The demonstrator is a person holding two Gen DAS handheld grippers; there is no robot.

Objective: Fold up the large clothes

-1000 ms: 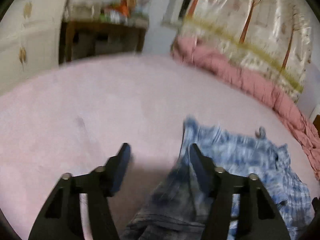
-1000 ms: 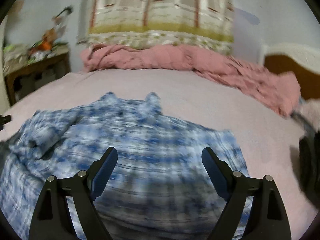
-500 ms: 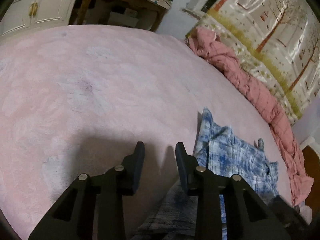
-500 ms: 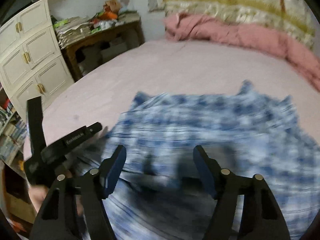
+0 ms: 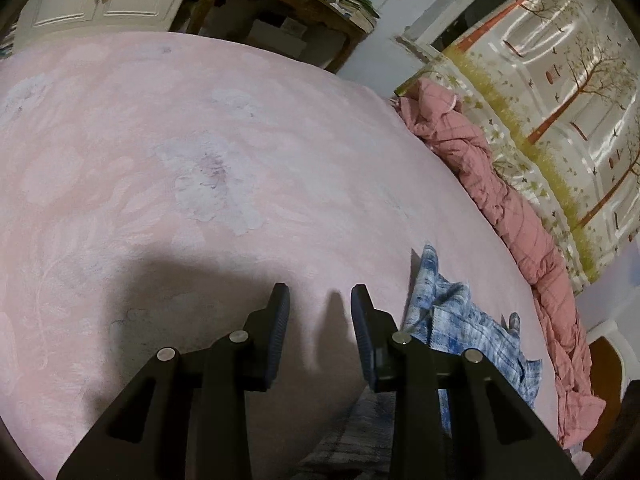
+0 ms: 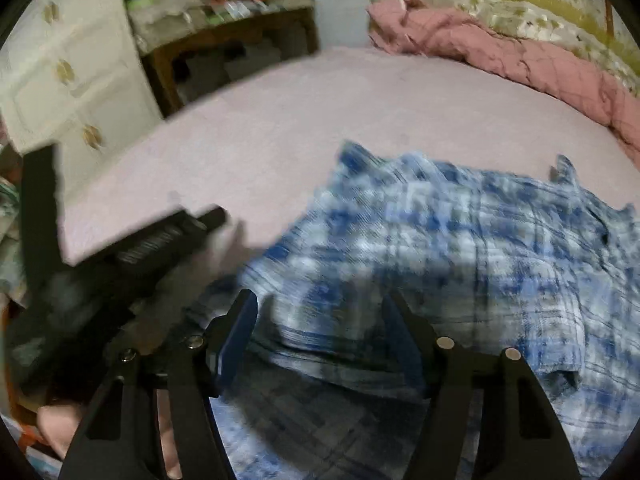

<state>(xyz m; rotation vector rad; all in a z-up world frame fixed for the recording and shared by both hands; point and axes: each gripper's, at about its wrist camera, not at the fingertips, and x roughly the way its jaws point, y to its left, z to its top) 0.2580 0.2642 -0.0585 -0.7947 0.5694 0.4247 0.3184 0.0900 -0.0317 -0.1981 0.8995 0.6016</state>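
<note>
The right gripper (image 6: 320, 320) is nearest. It hangs over the near part of the blue checked shirt (image 6: 460, 248). Its two fingers stand apart, and the cloth lies under and between them, but the picture is blurred, so it is hard to tell if the pads press on it. The left gripper (image 5: 320, 320) has its fingers closer together, with a gap left between them. Only the pink bed cover (image 5: 200, 160) shows in that gap. A fold of the shirt (image 5: 460, 320) lies just beside its right finger and runs back under it; whether that finger touches the cloth cannot be told.

The shirt lies spread out and crumpled on the bed, close to the near edge. In the right wrist view the left gripper (image 6: 168, 236) shows as a dark shape at the near left edge of the bed, with part of a hand (image 6: 56, 424) below it.

Farther off, the bed cover is bare, with pale flowers on it. Along the far edge of the bed lies a bunched pink quilt (image 5: 512, 200). Past the far left corner stands a brown wooden table (image 5: 280, 12) piled with papers and small bright things. Beside it stands a white cupboard (image 6: 68, 68) with gold knobs, its doors closed. Behind the quilt hangs a shiny curtain with trees (image 5: 580, 100).
</note>
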